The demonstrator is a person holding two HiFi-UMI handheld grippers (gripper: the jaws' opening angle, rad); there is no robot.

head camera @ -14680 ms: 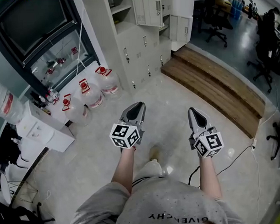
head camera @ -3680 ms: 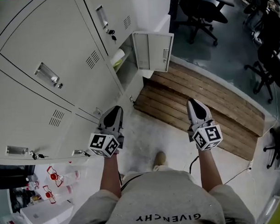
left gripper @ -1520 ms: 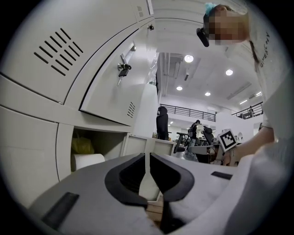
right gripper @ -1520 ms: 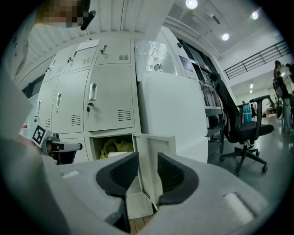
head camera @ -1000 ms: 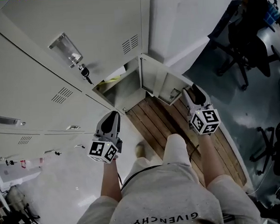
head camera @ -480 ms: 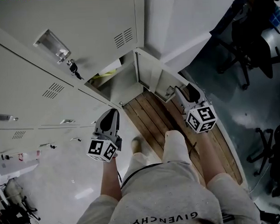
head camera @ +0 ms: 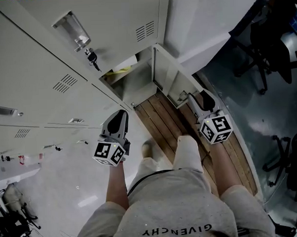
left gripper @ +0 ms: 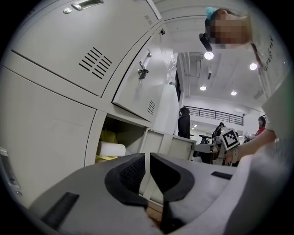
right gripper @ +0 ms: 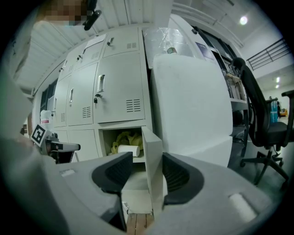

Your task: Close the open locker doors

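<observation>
The pale grey metal locker door (right gripper: 154,158) of the bottom compartment (head camera: 132,84) stands wide open, its free edge between the right gripper's (head camera: 202,97) parted, unclenched fingers, while the left gripper's (head camera: 118,117) fingers are pressed together, empty, so swinging it shut is left.

Pale speckled floor (head camera: 58,191) at left. Wooden plank platform (head camera: 156,117) at centre, dark glossy floor (head camera: 255,112) beyond it. White pillar (head camera: 193,17) at top. Black office chairs (head camera: 267,41) at right. Round ceiling lights (left gripper: 209,55) lit.
</observation>
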